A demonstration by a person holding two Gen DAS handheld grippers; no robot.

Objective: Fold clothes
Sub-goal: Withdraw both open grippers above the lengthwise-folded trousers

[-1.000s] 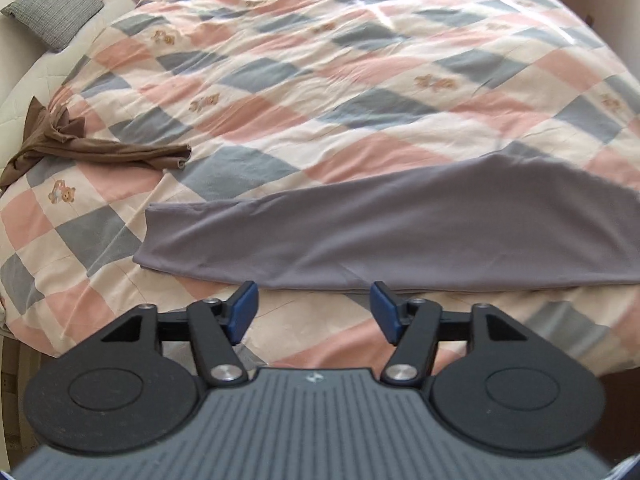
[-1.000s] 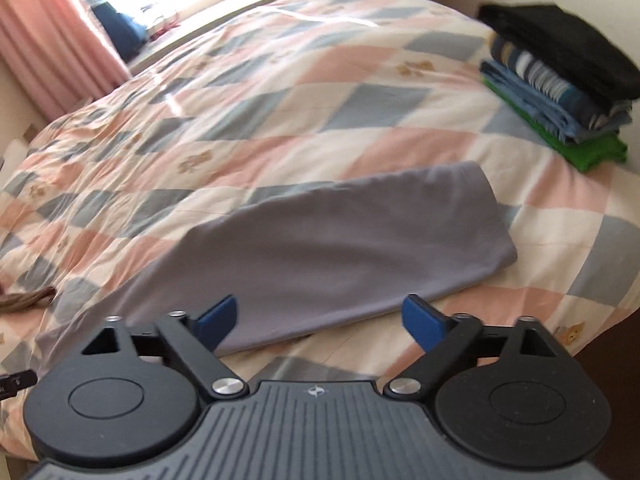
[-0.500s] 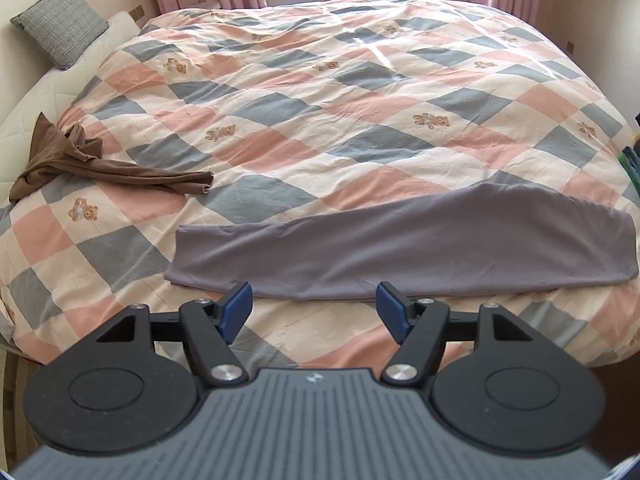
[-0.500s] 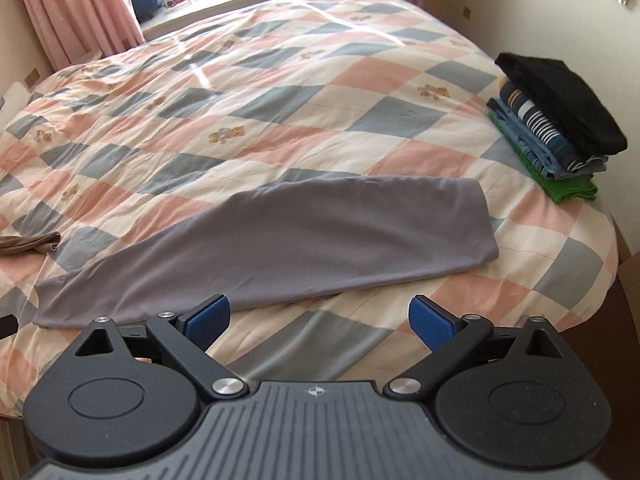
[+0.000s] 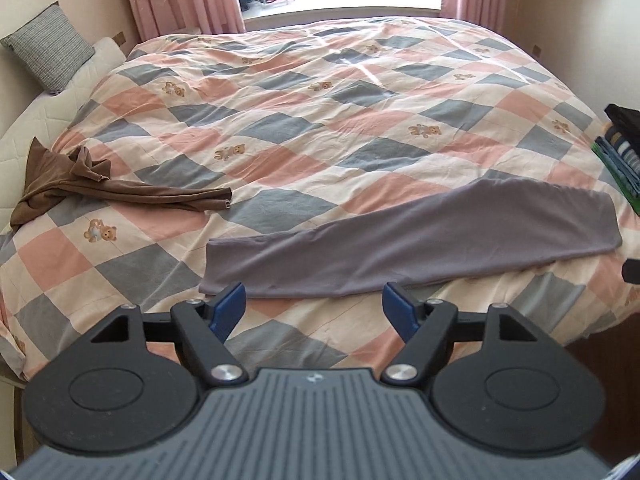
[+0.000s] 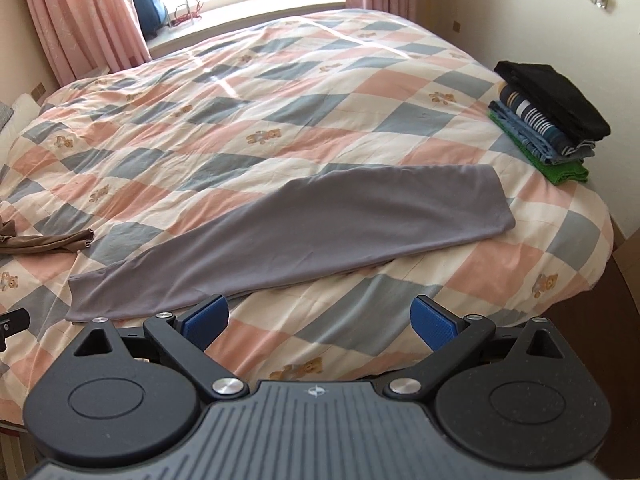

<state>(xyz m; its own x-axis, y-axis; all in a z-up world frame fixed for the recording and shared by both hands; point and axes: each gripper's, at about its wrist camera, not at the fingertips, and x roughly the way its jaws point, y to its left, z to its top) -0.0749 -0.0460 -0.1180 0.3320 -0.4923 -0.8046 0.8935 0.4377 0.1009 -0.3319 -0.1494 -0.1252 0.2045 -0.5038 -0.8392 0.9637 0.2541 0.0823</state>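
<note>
Both my claws hang released above the bed's near edge: left claw [image 5: 313, 307], right claw [image 6: 319, 317]. The grey garment [image 5: 420, 252], folded lengthwise, lies across the lower middle of the frame. Next, I judge, I grip its ends and fold it in half.

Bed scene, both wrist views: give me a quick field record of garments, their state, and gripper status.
surface: bed with checked quilt
garment in work: grey garment, laid flat as a long strip near the front edge of the bed
unfolded garment: brown garment, crumpled, to the left of the grey one, apart from it
finished pile: folded stack, at the right edge of the bed, black piece on top
left gripper: open, holding nothing, above the grey garment's near left end
right gripper: open, holding nothing
pillow: far left
</note>
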